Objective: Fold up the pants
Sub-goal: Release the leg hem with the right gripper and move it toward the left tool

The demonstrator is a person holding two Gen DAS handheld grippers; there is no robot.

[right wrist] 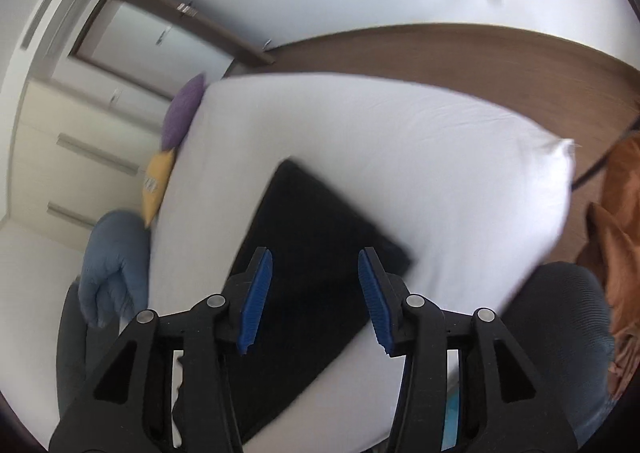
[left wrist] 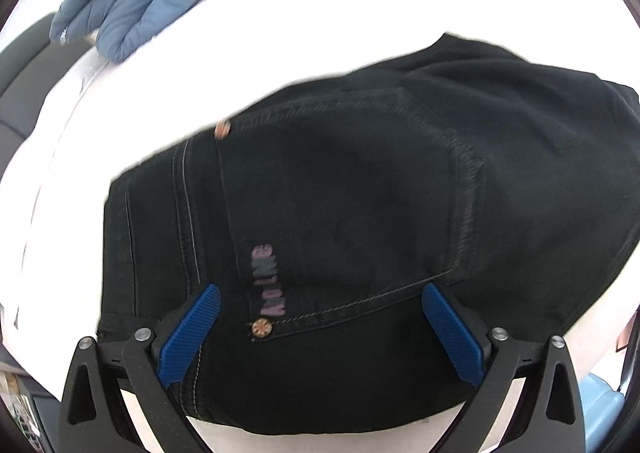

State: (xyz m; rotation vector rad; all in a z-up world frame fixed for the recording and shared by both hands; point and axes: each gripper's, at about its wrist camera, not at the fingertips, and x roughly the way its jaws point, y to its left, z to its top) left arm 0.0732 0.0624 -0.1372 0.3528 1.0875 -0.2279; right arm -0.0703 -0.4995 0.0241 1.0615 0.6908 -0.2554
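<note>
pants [left wrist: 360,193]: black, folded into a compact bundle, lying flat on the white bed [left wrist: 280,33]; back pocket with pink lettering faces up
pants, right view [right wrist: 316,253]: a dark rectangle on the bed sheet, its long axis running from near the camera up and away toward the middle of the bed
left gripper [left wrist: 320,329]: jaws spread wide, blue pads on either side of the pocket's lower corner and its rivet; nothing pinched between them, though whether the pads brush the cloth I cannot tell
right gripper [right wrist: 315,301]: jaws partly apart, empty; the pants show in the gap but lie below and beyond the pads, clear of them
which way pants lie: straight ahead and beneath both pairs of jaws; for the left they fill the view just under the pads, for the right they sit farther off down the line of the fingers
nearer hand: the left, judging by how large the cloth looms in its view
stage: the fold looks largely done, edges roughly square, so what remains is likely smoothing or one last halving
next move turns on: the bundle's long axis lines up with the right jaws' pointing direction, so a further fold would mean taking the near short edge and carrying it along that axis
risk: a grab through only the top layer would pull the stack open
around: blue puffer jacket [left wrist: 132,1] and cushions at the bed's far edge, well apart from the pants
</note>
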